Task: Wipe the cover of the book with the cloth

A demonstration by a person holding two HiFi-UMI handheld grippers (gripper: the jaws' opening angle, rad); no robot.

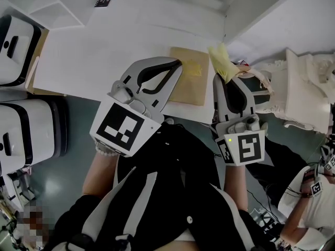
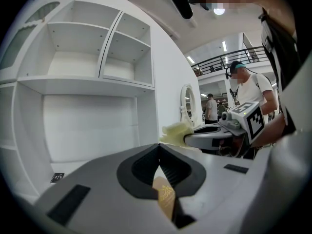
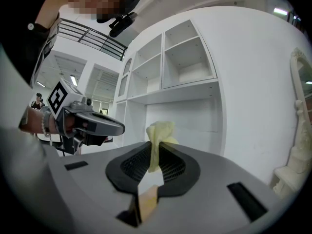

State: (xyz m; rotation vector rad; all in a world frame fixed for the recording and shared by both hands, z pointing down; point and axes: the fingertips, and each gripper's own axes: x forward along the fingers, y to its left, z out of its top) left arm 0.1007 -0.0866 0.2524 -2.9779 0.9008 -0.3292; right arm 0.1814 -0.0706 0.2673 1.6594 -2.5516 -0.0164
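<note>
White desk (image 1: 104, 61) fills the top of the head view, with an open shelf unit (image 2: 97, 52) standing at its back. A carved white frame (image 1: 303, 88) is off the desk's right end, and two white machines (image 1: 31, 135) sit on the floor to the left. A second person (image 2: 248, 89) in a white shirt stands in the background.

Left gripper (image 2: 159, 147): clenched, tips pressed together, nothing caught between them. In the head view it reaches over the near desk edge and its tip sits at the top left corner of the book (image 1: 189, 76). Can't tell from here whether the tip touches the cover or hangs just above it. The left gripper view shows a strip of tan cover with a gold emblem through the gap lower down between the jaws.

Right gripper (image 3: 157, 147): clamped on the cloth (image 3: 158, 135), pale yellow, bunched, sticking up past the tips. In the head view the cloth is just right of the book's top right corner, beside it and not on the cover.

The book lies flat on the desk near the front edge, between the two gripper tips, cover up.

Small black-and-white tag (image 1: 103, 0) is on the desk well behind the book, toward the shelf unit.
</note>
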